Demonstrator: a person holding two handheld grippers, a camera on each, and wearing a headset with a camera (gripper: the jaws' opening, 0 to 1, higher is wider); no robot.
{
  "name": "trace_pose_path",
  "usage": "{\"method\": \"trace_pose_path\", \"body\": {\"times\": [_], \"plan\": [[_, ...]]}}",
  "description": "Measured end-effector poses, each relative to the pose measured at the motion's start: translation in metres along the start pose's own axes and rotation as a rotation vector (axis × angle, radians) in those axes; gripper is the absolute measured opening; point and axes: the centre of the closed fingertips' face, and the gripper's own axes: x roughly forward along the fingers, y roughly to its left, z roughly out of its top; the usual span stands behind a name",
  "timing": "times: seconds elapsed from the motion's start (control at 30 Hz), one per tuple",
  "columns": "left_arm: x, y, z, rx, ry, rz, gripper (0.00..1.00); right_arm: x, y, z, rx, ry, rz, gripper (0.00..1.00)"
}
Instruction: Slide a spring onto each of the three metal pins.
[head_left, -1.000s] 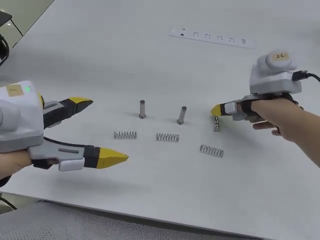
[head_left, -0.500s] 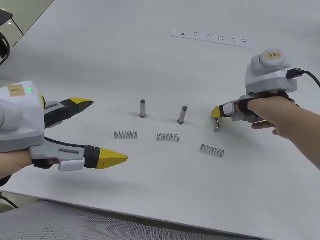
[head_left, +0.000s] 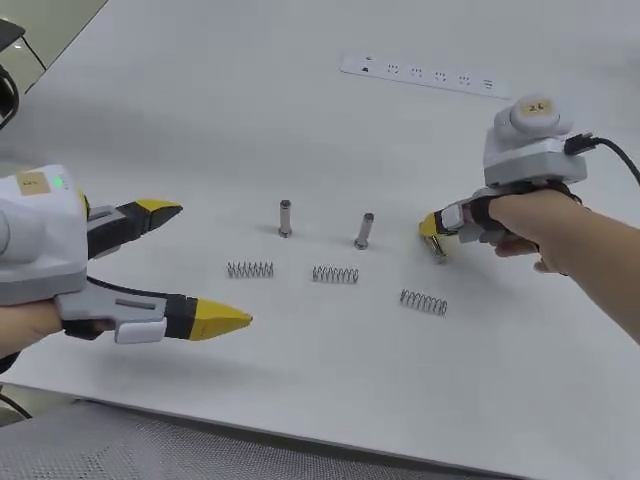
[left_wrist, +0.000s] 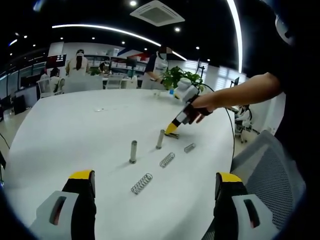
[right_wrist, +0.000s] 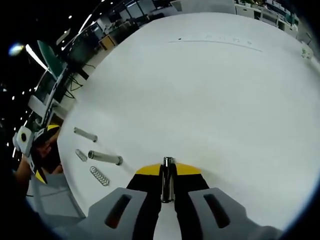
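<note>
The third pin (right_wrist: 167, 186) is clamped between the jaws of the right gripper (right_wrist: 168, 169). The jaws are closed tight on its shaft, and the pin runs along them with its head poking out past the yellow tips. In the head view the right gripper (head_left: 432, 228) sits at 3 o'clock of the layout, low over the white table (head_left: 300, 120). The third pin (head_left: 438, 250) is tilted under its tip, and I cannot tell whether its foot touches the table.

At 9 o'clock of it the middle pin (head_left: 364, 230) and the left pin (head_left: 285, 218) stand upright, apart from each other. At 6 o'clock of the pins lie the left spring (head_left: 250, 269), the middle spring (head_left: 335, 274) and the right spring (head_left: 423, 301), all flat on the table and bare of pins.

The left gripper (head_left: 200, 264) hovers at 8 o'clock with its jaws spread wide, gripping nothing and well apart from the springs. A power strip (head_left: 425, 76) lies at 12 o'clock.
</note>
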Motion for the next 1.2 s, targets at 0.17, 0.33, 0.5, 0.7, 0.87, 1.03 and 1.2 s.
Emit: {"method": "trace_pose_path", "body": {"times": [0.17,0.33,0.5,0.7,0.87,1.03,1.2], "plan": [[0.000,0.001,0.001,0.001,-0.001,0.001,0.97,-0.001,-0.003,-0.002,-0.017,-0.005,0.001,0.06],[0.001,0.001,0.003,-0.003,-0.007,0.000,0.97,-0.005,-0.001,-0.007,-0.040,-0.016,0.015,0.05],[0.002,0.000,0.005,-0.006,-0.009,-0.007,0.97,-0.013,0.008,-0.011,-0.110,-0.052,0.045,0.05],[0.002,0.000,0.007,-0.002,-0.010,-0.005,0.97,-0.023,0.014,-0.015,-0.155,-0.087,0.068,0.05],[0.003,-0.002,0.006,-0.002,-0.010,-0.008,0.97,-0.031,0.018,-0.014,-0.193,-0.131,0.081,0.05],[0.003,-0.003,0.005,-0.001,-0.009,-0.007,0.96,-0.038,0.021,-0.013,-0.242,-0.189,0.078,0.05],[0.001,-0.004,0.005,0.006,-0.009,-0.002,0.96,-0.042,0.019,-0.012,-0.240,-0.224,0.074,0.05]]}}
